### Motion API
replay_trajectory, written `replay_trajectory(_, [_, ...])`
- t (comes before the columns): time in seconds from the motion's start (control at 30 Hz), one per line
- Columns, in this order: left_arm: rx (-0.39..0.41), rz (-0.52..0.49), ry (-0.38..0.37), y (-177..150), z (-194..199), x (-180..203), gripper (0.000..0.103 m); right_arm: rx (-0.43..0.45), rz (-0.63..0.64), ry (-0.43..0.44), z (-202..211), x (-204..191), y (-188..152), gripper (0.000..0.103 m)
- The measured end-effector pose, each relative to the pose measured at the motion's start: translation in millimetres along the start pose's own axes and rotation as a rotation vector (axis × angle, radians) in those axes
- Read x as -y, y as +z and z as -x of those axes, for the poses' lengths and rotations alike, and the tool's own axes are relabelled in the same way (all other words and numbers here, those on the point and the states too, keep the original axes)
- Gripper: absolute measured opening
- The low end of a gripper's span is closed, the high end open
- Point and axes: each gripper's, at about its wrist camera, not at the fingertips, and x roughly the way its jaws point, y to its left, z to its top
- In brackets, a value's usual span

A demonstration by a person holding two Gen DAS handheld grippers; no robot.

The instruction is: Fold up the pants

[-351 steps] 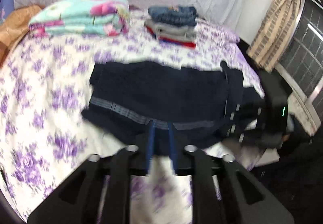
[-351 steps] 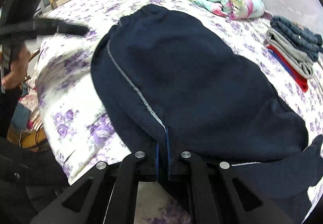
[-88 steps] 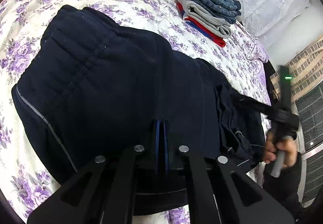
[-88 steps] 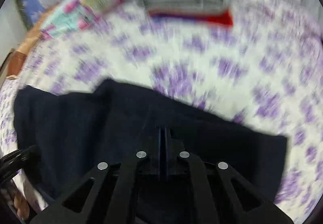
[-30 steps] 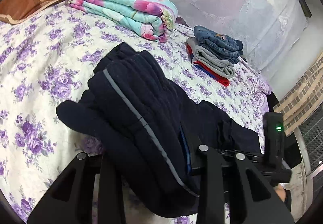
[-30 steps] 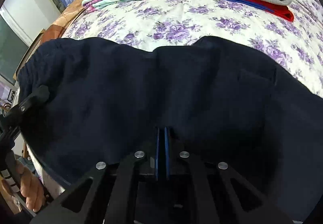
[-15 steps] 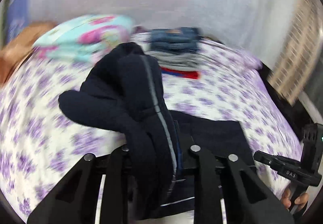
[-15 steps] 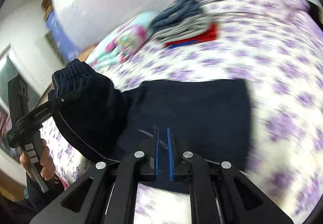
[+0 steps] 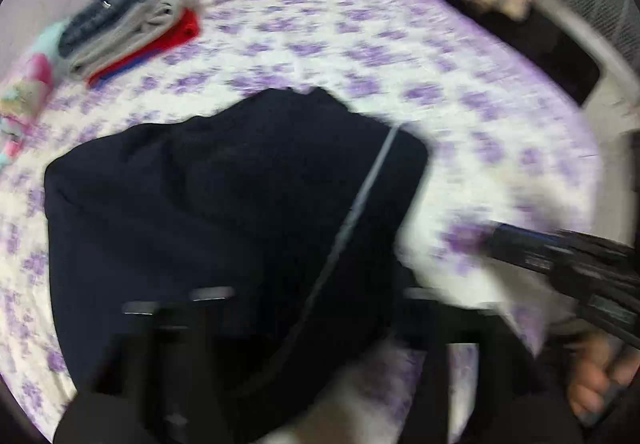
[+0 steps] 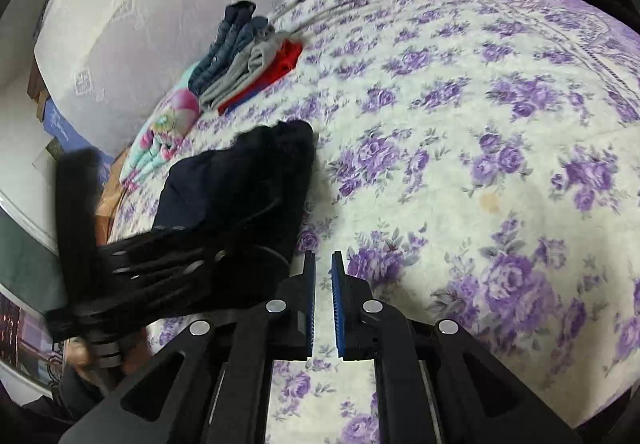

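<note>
Lying bunched on the bed [image 10: 460, 92], the dark navy pants [image 10: 256, 180] sat folded into a thick bundle w/ a thin grey side stripe running down one edge in the left wrist view. In that view the pants [image 9: 224, 212] filled the lower centre, draped right over the left tool [image 9: 280, 344]; the frame was heavily motion-blurred and the cloth hid the fingertips, so couldn't tell if that tool was gripping or parted.

From the right wrist view, the left tool [image 10: 168, 268] showed as a black frame at lower left, its front end against the near edge of the pants bundle, w/ the person's hand partly visible below it. The right tool [image 10: 323, 264] hung over bare floral sheet, just right of the pants and not touching them; its blue-padded fingers [image 10: 338, 308] stood a narrow gap apart, nothing between them.

The right tool [image 9: 560, 252] also appeared at the right edge of the left wrist view, blurred, apart from the pants.

Further back near the wall: a stack of folded clothes [image 10: 248, 56] — denim, grey, red/blue — and beside it a folded floral blanket [image 10: 168, 132], both well apart from the pants.
</note>
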Motion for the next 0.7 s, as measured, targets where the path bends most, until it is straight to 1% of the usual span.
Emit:
replay_trajectory(0.03, [0.010, 0.030, -0.038, 0, 9, -2, 0.095, 0.003, 0.015, -0.002, 0, -5, 5, 0.010])
replay_trajectory(0.07, [0.042, 0.060, -0.077, -3, 26, -8, 0.095, 0.008, 0.030, 0.000, 2, -10, 9, 0.010])
replay_trajectory(0.1, [0.075, 0.066, -0.105, -8, 44, -14, 0.095, 0.020, 0.056, 0.005, 4, -19, 15, 0.010])
replay_trajectory(0.13, [0.104, 0.072, -0.107, -13, 57, -18, 0.095, 0.029, 0.074, 0.011, 7, -27, 19, 0.010])
replay_trajectory(0.17, [0.137, 0.096, -0.092, -18, 70, -27, 0.095, 0.038, 0.097, 0.022, 9, -36, 23, 0.010])
replay_trajectory(0.2, [0.159, 0.115, -0.084, -20, 75, -30, 0.095, 0.048, 0.134, 0.048, 12, -50, 28, 0.010])
replay_trajectory(0.23, [0.191, 0.162, -0.069, -27, 86, -47, 0.095, 0.053, 0.153, 0.067, 14, -59, 31, 0.010])
replay_trajectory(0.3, [0.205, 0.227, -0.047, -35, 91, -70, 0.094, 0.055, 0.202, 0.116, 11, -79, 38, 0.010])
replay_trajectory(0.33, [0.203, 0.271, -0.063, -41, 90, -85, 0.088, 0.043, 0.226, 0.122, 4, -90, 42, 0.010])
replay_trajectory(0.37, [0.188, 0.302, -0.097, -45, 87, -95, 0.070, 0.028, 0.231, 0.111, -2, -94, 44, 0.011])
replay_trajectory(0.4, [0.172, 0.317, -0.123, -51, 85, -101, 0.061, -0.011, 0.236, 0.084, -15, -96, 45, 0.011])
replay_trajectory(0.43, [0.151, 0.327, -0.146, -56, 78, -106, 0.059, -0.048, 0.229, 0.050, -26, -95, 44, 0.011])
replay_trajectory(0.47, [0.145, 0.329, -0.139, -59, 73, -110, 0.051, -0.082, 0.209, 0.011, -36, -89, 41, 0.011])
replay_trajectory(0.5, [0.133, 0.331, -0.124, -63, 65, -113, 0.046, -0.125, 0.178, -0.045, -49, -79, 37, 0.010])
replay_trajectory(0.53, [0.122, 0.334, -0.129, -67, 56, -116, 0.042, -0.151, 0.164, -0.057, -55, -74, 34, 0.009])
replay_trajectory(0.57, [0.104, 0.349, -0.141, -73, 47, -121, 0.038, -0.159, 0.159, -0.059, -56, -73, 33, 0.008])
replay_trajectory(0.6, [0.095, 0.359, -0.150, -77, 42, -124, 0.037, -0.164, 0.167, -0.074, -51, -79, 36, 0.009])
replay_trajectory(0.63, [0.097, 0.358, -0.159, -82, 39, -126, 0.037, -0.161, 0.191, -0.082, -49, -89, 38, 0.014])
replay_trajectory(0.67, [0.110, 0.339, -0.157, -85, 41, -124, 0.037, -0.142, 0.240, -0.083, -44, -105, 43, 0.014])
replay_trajectory(0.7, [0.114, 0.328, -0.157, -87, 42, -123, 0.037, -0.128, 0.282, -0.072, -41, -119, 46, 0.018])
